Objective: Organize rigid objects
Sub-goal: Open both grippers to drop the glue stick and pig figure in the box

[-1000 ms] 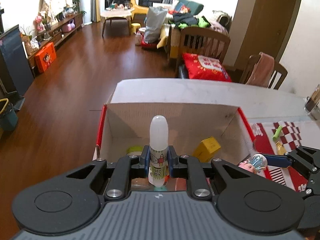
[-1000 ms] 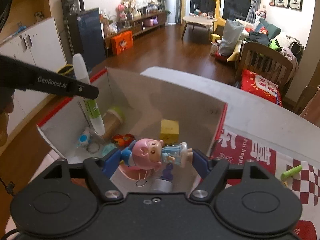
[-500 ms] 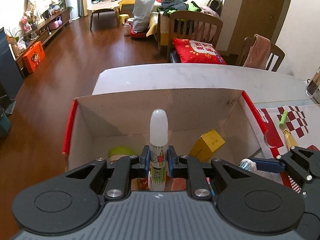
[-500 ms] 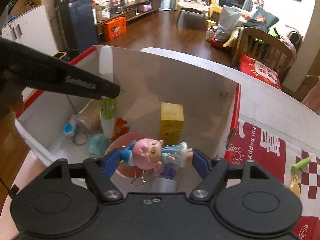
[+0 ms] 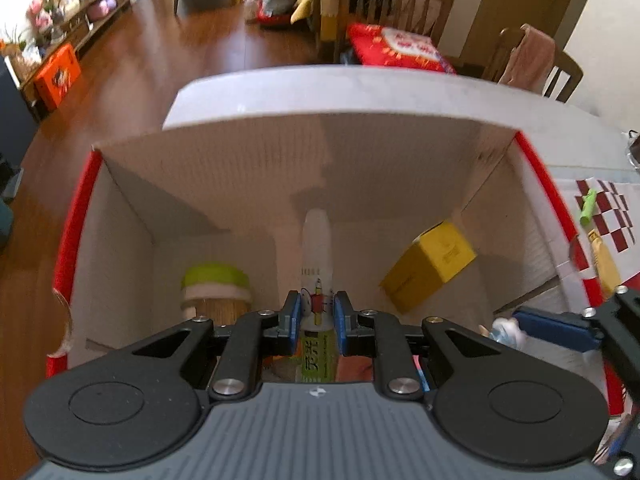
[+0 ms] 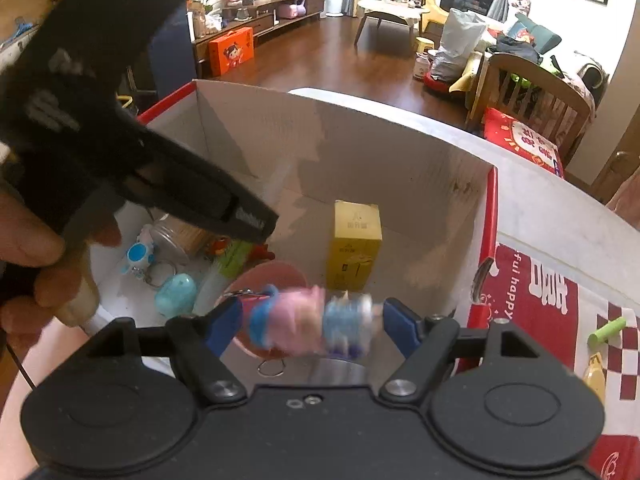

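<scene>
My left gripper [image 5: 316, 312] is shut on a white glue stick [image 5: 316, 248] with a green label, held upright low inside the cardboard box [image 5: 320, 120]. From the right wrist view the left gripper [image 6: 244, 220] reaches in from the left, and the glue stick's green end [image 6: 232, 264] hangs over the box floor. My right gripper [image 6: 310, 322] is shut on a pink pig figurine [image 6: 304, 320] with a blue hat, held crosswise over the box's near edge. The figurine looks blurred. A key ring dangles below it.
In the box lie a yellow carton [image 6: 354, 244], a green-lidded jar [image 5: 216, 286], a pink bowl [image 6: 272, 276], a teal egg [image 6: 176, 296] and a blue-white keychain toy [image 6: 140, 256]. On the red mat to the right rest a green marker [image 6: 606, 330] and a yellow item [image 6: 594, 372].
The left gripper has sunk deeper into the box with the glue stick and tipped further down. The right gripper shifted slightly over the box, and the figurine now shows motion blur.
</scene>
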The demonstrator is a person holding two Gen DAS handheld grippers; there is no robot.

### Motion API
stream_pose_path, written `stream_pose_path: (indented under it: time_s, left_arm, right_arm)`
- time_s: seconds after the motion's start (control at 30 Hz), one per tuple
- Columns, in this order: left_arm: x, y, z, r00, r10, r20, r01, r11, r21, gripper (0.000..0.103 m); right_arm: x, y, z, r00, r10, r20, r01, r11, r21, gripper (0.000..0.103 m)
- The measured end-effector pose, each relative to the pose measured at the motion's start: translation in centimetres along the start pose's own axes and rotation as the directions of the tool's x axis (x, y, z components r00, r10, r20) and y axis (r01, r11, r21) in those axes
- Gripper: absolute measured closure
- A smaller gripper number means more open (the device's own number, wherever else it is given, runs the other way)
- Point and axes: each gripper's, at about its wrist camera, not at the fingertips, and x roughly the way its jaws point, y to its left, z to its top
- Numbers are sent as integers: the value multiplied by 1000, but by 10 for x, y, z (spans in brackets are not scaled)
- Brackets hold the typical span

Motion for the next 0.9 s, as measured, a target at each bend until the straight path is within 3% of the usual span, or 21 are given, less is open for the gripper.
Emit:
stream_pose_path:
  time_s: [0.23, 0.47, 0.9]
  left_arm:
    - [0, 5, -2, 1000, -15, -24, 14, 999, -32, 86]
    - [-19, 7, -9, 999, -38, 5, 39, 998, -41, 86]
    - [-83, 2, -25, 987, -7, 161, 13, 999, -37, 86]
  right_arm:
    - [-6, -6, -4, 1000, 19, 2, -19, 1000, 18, 24]
    - [-27, -10, -6, 999, 36, 37, -37, 999, 25, 22]
    - [-75, -25, -10, 989, 68, 129, -77, 995, 67, 19]
